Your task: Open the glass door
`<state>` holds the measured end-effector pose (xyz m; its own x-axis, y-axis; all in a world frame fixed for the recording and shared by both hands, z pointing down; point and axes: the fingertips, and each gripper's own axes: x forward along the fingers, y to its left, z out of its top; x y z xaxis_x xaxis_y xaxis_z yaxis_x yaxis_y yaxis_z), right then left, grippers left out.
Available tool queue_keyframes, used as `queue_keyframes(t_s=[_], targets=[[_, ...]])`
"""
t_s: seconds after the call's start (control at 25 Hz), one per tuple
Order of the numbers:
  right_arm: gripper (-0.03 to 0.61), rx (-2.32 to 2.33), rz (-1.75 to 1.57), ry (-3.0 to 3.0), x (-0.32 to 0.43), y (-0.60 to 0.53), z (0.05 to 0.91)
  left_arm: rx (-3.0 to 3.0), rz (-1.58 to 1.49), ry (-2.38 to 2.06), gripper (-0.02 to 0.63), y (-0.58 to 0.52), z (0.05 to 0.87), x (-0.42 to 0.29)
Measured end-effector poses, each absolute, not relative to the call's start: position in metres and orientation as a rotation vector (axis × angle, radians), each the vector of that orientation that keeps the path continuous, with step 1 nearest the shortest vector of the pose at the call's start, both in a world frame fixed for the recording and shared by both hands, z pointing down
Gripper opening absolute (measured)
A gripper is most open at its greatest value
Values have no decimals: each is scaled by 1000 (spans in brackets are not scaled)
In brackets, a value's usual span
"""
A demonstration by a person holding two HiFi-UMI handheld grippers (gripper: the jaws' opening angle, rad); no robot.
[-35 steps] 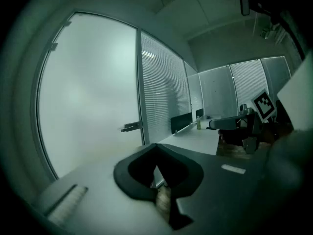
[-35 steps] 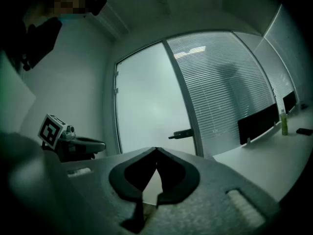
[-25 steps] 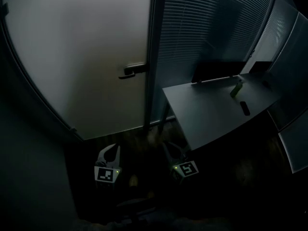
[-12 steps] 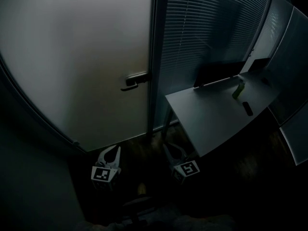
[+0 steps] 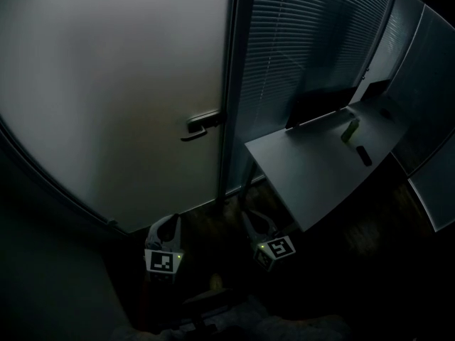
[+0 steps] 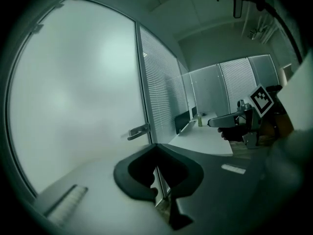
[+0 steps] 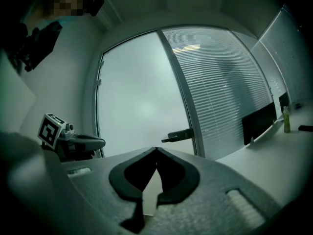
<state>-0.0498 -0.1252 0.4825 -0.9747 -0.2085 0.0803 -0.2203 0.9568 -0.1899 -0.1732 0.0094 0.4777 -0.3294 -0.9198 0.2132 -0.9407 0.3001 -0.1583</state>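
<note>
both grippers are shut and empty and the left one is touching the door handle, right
Not quite. The left gripper is not touching the handle. The head view shows it low down, well below the handle and apart from the door. The rest holds: it and the right gripper are both shut and empty.

No readable text, brand, number. Only coded square markers: left claw cube point(image 5: 163, 261), right claw cube point(image 5: 276, 248).

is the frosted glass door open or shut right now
Shut: the glass door lies flush against its frame with no gap showing, and the handle sits level, untouched.
</note>
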Motion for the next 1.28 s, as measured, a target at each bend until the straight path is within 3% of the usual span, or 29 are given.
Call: queue_keyframes(t_s=[0.96, 1.28], targets=[[2, 397, 359, -3037, -145, -218, 508, 1877, 434, -2378, 3, -88, 479, -267], [2, 370, 371, -3028, -178, -244, 514, 2029, 578, -2237, 5, -129, 484, -284]])
